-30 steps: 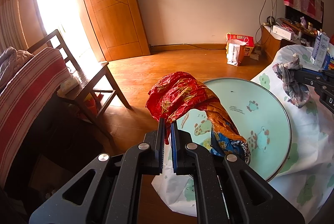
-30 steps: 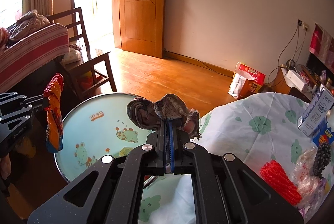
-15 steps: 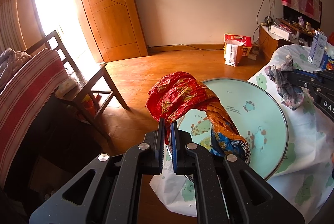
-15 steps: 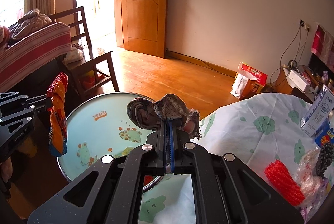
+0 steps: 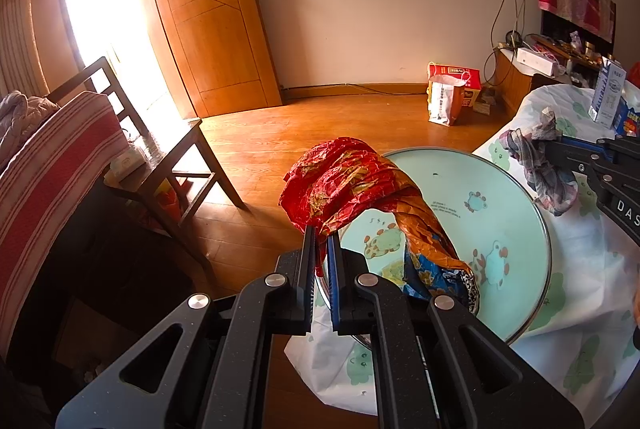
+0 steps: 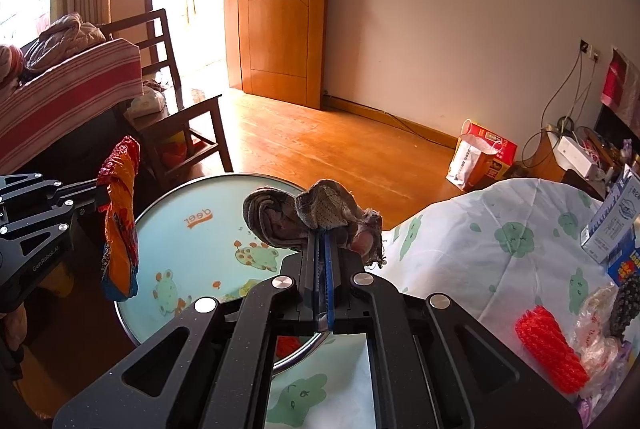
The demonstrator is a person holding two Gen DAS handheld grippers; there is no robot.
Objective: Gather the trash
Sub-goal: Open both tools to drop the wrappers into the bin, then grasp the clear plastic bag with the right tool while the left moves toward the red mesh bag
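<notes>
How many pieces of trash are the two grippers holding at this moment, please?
2. The left gripper pinches a crumpled red-orange snack wrapper beside the round basin; the right gripper pinches a grey rag above its rim.

"deer" on round tray [image 6: 168, 229]; "GenRobot.AI" on left hand-held gripper [image 6: 102, 195].

Crinkled glossy foil wrapper [image 5: 352, 185]; frayed, matt woven rag [image 6: 316, 221]; smooth, shiny round tabletop [image 5: 508, 229] with a metal rim; matt black speckled plastic tongs [image 5: 320, 245]; polished wood floor [image 5: 320, 125].
</notes>
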